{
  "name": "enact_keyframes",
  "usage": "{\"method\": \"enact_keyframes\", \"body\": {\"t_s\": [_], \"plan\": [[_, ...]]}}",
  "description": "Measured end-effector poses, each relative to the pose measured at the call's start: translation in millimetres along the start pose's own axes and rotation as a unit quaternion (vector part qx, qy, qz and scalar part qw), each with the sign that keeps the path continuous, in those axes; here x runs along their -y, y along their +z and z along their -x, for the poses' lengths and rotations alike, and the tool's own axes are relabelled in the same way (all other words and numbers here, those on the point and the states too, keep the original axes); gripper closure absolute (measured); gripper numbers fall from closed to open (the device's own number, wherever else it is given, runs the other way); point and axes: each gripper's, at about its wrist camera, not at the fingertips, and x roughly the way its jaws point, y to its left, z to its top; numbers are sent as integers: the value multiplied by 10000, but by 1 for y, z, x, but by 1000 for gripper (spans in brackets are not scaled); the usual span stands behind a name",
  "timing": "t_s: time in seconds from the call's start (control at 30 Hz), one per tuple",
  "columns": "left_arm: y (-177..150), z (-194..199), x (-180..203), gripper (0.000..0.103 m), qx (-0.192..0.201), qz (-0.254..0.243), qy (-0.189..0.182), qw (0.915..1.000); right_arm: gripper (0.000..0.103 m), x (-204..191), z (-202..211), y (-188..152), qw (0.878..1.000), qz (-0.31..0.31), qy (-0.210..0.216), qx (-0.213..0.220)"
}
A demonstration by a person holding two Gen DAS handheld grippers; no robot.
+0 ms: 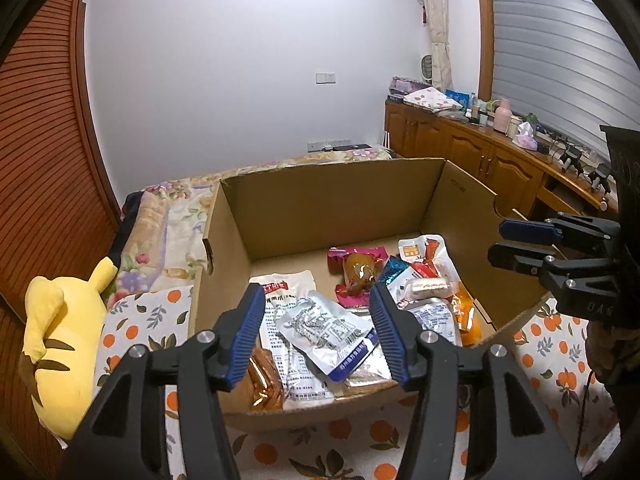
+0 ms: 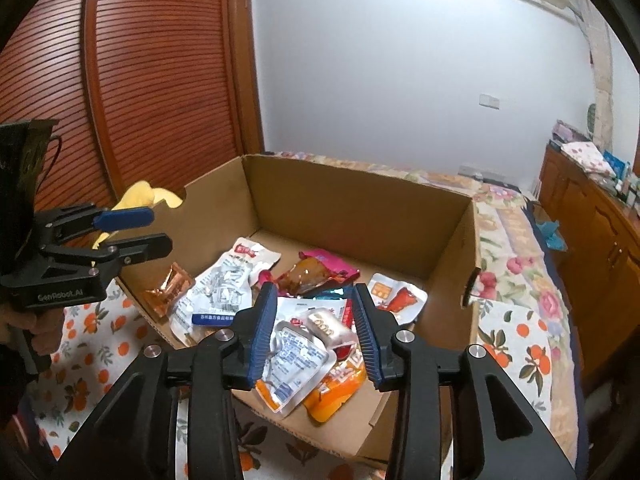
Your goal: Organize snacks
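Observation:
An open cardboard box [image 1: 320, 200] [image 2: 340, 208] stands on the bed, with several snack packets loose on its floor. My left gripper [image 1: 316, 296] [image 2: 160, 230] hovers open over the box's near left part, above a silver packet [image 1: 324, 332] and a white packet [image 1: 288, 280]; nothing is between its pads. My right gripper [image 2: 315, 292] [image 1: 496, 243] is open over the near right part, above a silver packet [image 2: 296, 360], a white-wrapped bar [image 2: 328, 326] and an orange packet [image 2: 340, 392]. A pink packet [image 1: 358, 268] [image 2: 316, 272] lies mid-box.
A yellow plush toy [image 1: 60, 340] lies left of the box on the orange-print bedspread [image 1: 152, 320]. A wooden cabinet [image 1: 480, 152] crowded with small items runs along the right wall. A louvred wooden door [image 2: 160, 80] stands behind on the left.

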Motion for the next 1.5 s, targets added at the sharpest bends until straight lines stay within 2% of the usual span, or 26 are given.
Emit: {"method": "enact_keyframes", "body": {"t_s": [0.13, 0.33, 0.47, 0.63, 0.73, 0.77, 0.87, 0.97, 1.13, 1.33, 1.5], "plan": [[-5, 6, 5, 48, -26, -29, -12, 10000, 56, -5, 8, -3, 9998, 125, -159, 83], [-15, 14, 12, 43, -49, -14, 7, 10000, 51, -9, 20, -8, 9997, 77, -177, 169], [-20, 23, 16, 33, 60, -31, 115, 9999, 48, -13, 26, -13, 9996, 36, -197, 199], [-26, 38, 18, 30, 161, 11, 170, 9997, 42, -18, 34, -20, 9993, -32, -261, 250], [-29, 48, 18, 23, 211, 20, 238, 9995, 36, -24, 41, -24, 9990, -23, -345, 290], [-30, 51, 18, 17, 226, 23, 253, 9994, 33, -26, 43, -25, 9988, -20, -374, 313], [-33, 59, 19, 14, 211, 41, 259, 9994, 27, -31, 51, -28, 9983, -38, -438, 377], [-36, 66, 20, 4, 236, 96, 259, 9993, 20, -35, 56, -29, 9979, -89, -479, 427], [-42, 78, 25, 4, 368, 94, 386, 9985, 14, -39, 65, -30, 9971, -163, -556, 485], [-51, 94, 33, 4, 616, 141, 558, 9964, 13, -44, 78, -34, 9956, -221, -693, 590], [-56, 102, 38, 4, 653, 173, 606, 9959, 13, -47, 88, -39, 9946, -302, -752, 643]]}}
